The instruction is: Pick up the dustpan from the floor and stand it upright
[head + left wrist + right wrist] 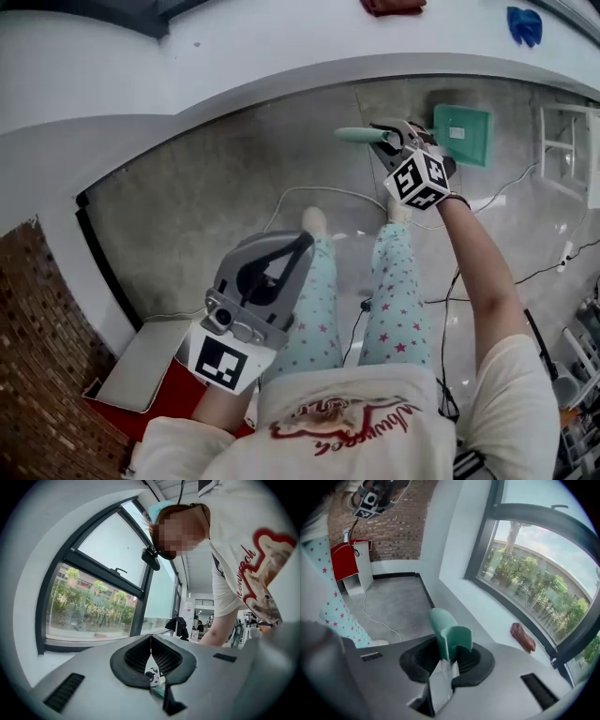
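The green dustpan [462, 134] hangs off the concrete floor in the head view, its pan at the upper right and its green handle [360, 135] pointing left. My right gripper [396, 142] is shut on that handle. In the right gripper view the handle [449, 637] stands up between the jaws of the right gripper [449, 657], with a metal rod below it. My left gripper [302, 247] is held low at the centre left, away from the dustpan. In the left gripper view, the left gripper [151, 645] has its pads meeting with nothing between them.
A white window sill [234, 37] curves along the far side, with a dark red cloth [522, 637] and a blue thing [525, 25] on it. Cables [319, 192] lie on the floor. A red box with a white board [141, 375] stands by the brick wall [37, 356]. A white rack [567, 150] is at right.
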`<action>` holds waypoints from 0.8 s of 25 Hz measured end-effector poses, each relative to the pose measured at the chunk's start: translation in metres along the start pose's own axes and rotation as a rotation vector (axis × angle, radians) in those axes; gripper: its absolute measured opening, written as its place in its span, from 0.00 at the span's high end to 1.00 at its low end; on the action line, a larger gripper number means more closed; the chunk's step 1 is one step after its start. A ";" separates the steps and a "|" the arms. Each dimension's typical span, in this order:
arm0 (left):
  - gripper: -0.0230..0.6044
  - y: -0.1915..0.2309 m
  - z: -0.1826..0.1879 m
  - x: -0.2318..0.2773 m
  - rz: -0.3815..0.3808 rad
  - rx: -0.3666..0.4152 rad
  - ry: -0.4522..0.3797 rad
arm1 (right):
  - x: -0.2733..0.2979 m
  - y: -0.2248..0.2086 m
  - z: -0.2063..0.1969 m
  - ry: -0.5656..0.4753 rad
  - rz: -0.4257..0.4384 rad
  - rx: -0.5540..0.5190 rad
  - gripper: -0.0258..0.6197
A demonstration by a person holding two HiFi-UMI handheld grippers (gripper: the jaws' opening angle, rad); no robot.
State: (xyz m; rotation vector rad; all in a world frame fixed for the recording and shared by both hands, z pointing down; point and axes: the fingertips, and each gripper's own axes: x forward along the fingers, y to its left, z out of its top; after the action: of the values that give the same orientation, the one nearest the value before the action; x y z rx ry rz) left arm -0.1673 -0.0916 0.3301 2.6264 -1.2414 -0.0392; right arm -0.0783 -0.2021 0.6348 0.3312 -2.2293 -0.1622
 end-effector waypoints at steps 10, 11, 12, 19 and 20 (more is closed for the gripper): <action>0.93 -0.079 0.043 0.110 0.033 0.014 -0.079 | -0.113 -0.113 -0.052 -0.141 -0.166 0.221 0.84; 0.93 -0.089 0.046 0.124 0.029 0.018 -0.085 | -0.126 -0.124 -0.060 -0.155 -0.184 0.250 0.84; 0.93 -0.099 0.048 0.138 0.021 0.022 -0.090 | -0.139 -0.136 -0.070 -0.166 -0.207 0.280 0.84; 0.93 -0.157 0.069 0.220 -0.032 0.055 -0.104 | -0.206 -0.203 -0.138 -0.171 -0.366 0.494 0.84; 0.93 -0.164 0.074 0.230 -0.039 0.060 -0.108 | -0.215 -0.211 -0.148 -0.173 -0.389 0.524 0.84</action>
State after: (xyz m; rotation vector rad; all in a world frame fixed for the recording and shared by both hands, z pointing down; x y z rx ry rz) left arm 0.0952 -0.1822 0.2394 2.7323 -1.2438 -0.1557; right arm 0.2044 -0.3417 0.5192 1.0703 -2.3310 0.2017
